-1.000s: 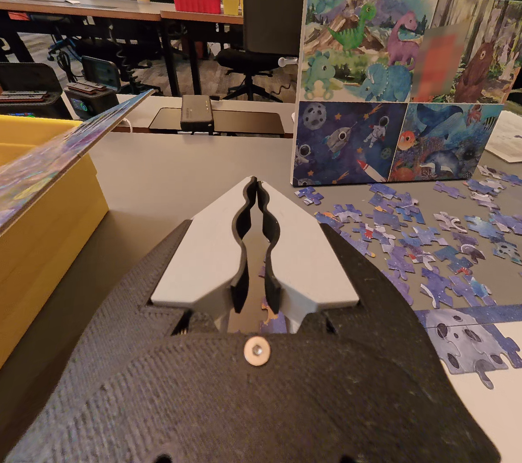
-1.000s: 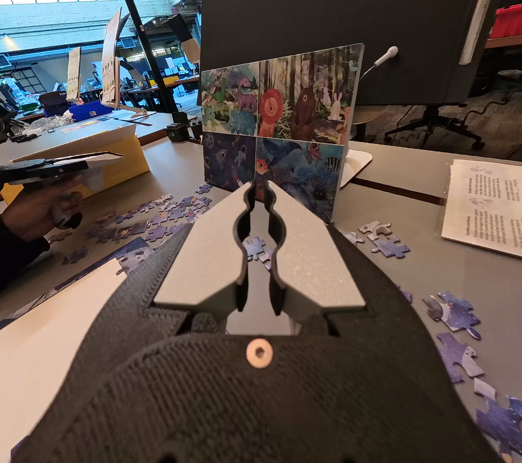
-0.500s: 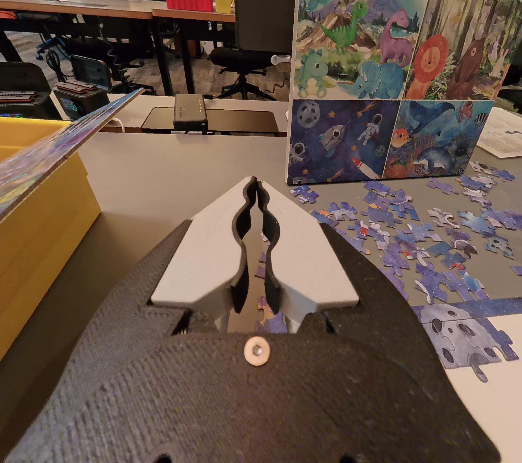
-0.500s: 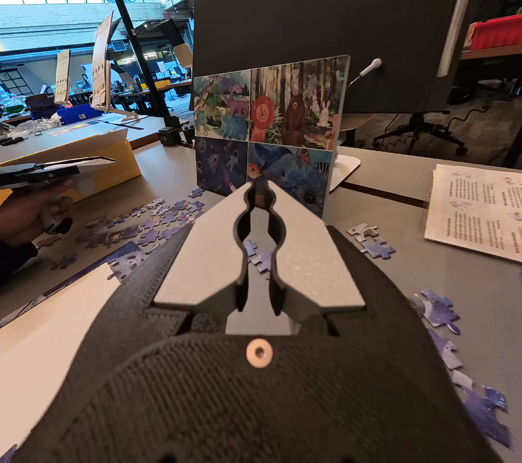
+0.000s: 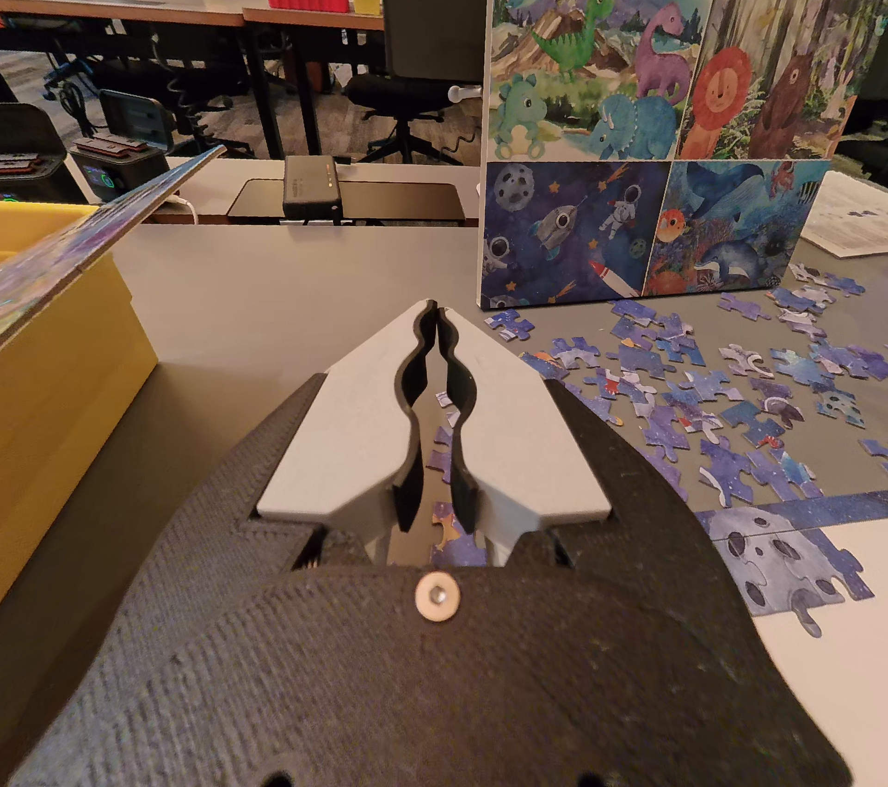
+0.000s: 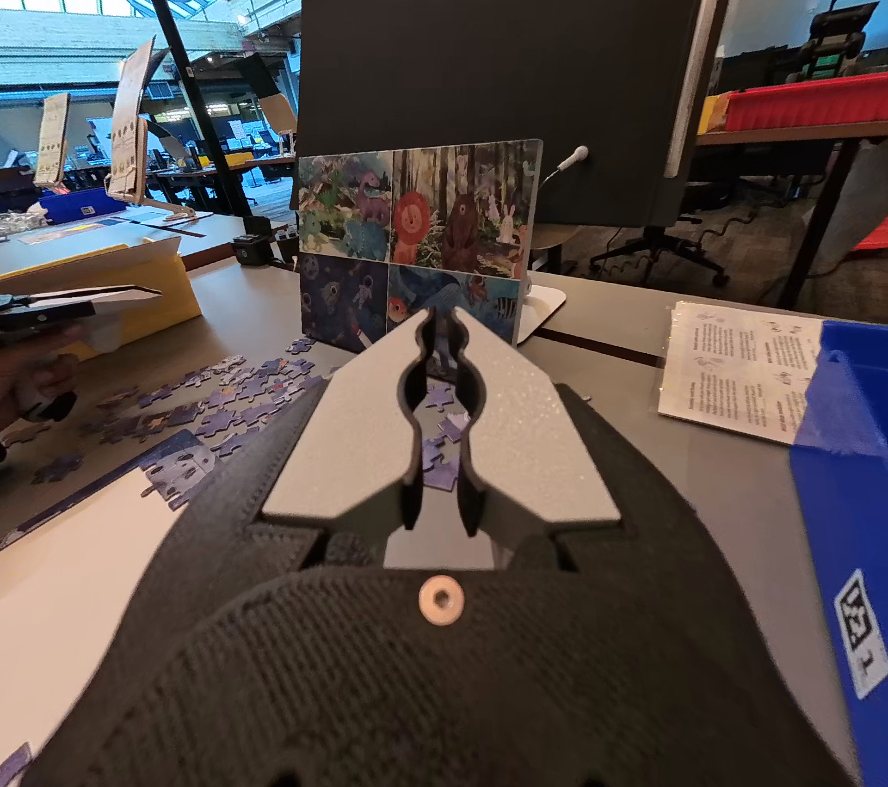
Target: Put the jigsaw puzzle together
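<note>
Left wrist view: the left hand-held gripper point(image 5: 436, 311) hangs level above the grey desk point(image 5: 288, 283), tilted slightly down and pointing to the far side. Its fingertips meet with nothing between them. Loose jigsaw pieces point(image 5: 696, 384) lie scattered on the desk just to its right and partly beneath it. They look like thin, light, stiff card lying flat, so a grip would likely have to catch an edge or a tab, and a hard pinch could bend them. A joined section of the puzzle point(image 5: 788, 557) sits near right on a white board point(image 5: 845, 687). The illustrated puzzle box point(image 5: 648, 130) stands upright at the far right, and a yellow box point(image 5: 62, 379) stands to the left.

Right wrist view: the right hand-held gripper point(image 6: 442, 313) also hovers above the desk, aimed at the upright box point(image 6: 418, 235). Its tips stand all but together, gripping nothing. More pieces point(image 6: 439, 442) lie below its fingers. A printed sheet point(image 6: 735, 375) and a blue bin point(image 6: 855, 499) are to the right. The left gripper, held by a hand point(image 6: 33, 384), shows far left.
</note>
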Demonstrator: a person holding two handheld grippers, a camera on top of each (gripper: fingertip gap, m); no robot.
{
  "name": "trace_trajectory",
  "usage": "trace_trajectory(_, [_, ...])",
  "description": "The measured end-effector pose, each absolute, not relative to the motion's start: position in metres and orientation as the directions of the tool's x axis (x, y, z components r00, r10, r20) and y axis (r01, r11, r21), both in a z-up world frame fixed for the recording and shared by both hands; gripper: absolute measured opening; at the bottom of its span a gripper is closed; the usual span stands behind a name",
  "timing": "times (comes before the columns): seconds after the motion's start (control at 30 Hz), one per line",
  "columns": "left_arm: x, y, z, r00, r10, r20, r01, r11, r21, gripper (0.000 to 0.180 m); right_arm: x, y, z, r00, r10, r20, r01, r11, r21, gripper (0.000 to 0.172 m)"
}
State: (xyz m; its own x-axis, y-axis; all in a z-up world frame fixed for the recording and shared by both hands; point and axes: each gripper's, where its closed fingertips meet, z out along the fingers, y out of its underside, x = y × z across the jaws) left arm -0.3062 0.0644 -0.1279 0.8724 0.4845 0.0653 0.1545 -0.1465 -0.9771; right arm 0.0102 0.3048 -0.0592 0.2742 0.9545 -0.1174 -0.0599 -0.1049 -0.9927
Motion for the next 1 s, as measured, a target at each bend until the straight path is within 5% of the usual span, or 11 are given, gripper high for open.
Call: trace_trajectory(1.0, [-0.303, 0.068, -0.132, 0.882, 0.467, 0.063, 0.158, -0.167, -0.973, 0.0, 0.031, 0.316, -0.04, 0.337, 0.936, -0.099, -0.121, -0.061, -0.991, 0.002])
